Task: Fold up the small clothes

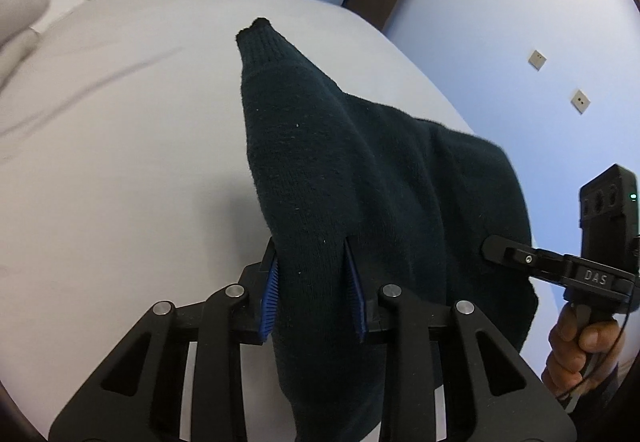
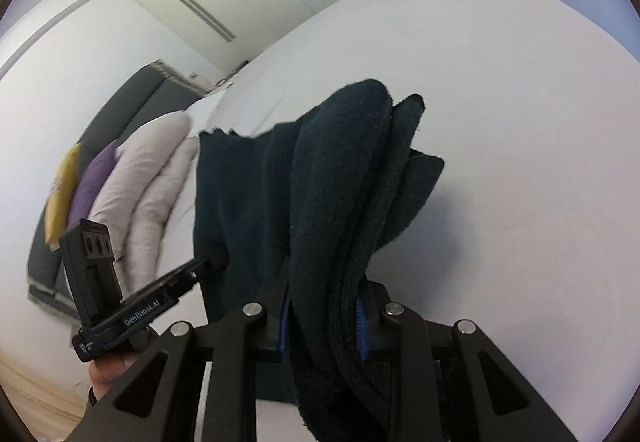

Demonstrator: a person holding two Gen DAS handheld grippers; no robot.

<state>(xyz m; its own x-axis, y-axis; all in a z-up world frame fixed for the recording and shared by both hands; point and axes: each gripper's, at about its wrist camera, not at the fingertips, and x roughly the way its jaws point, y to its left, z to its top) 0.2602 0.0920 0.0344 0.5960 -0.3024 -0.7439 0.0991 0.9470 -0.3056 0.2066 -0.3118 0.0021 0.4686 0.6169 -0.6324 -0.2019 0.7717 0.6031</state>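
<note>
While both the left gripper (image 1: 314, 292) and right gripper (image 2: 323, 326) clench the dark sweater (image 1: 360, 182) at centre frame, bare white bed (image 1: 120, 122) stretches wide around its hanging edges.

Your dark teal, near-black knit garment (image 1: 360, 178) has a ribbed cuff at its twelve o'clock tip and pale lint specks. Both your left gripper (image 1: 314, 290) and right gripper (image 2: 323, 326) are black with bright blue ridged pads. The bed sheet (image 1: 120, 162) is plain white. At nine o'clock from the right wrist, pillows (image 2: 120, 178) run yellow, purple, then pale grey.
</note>
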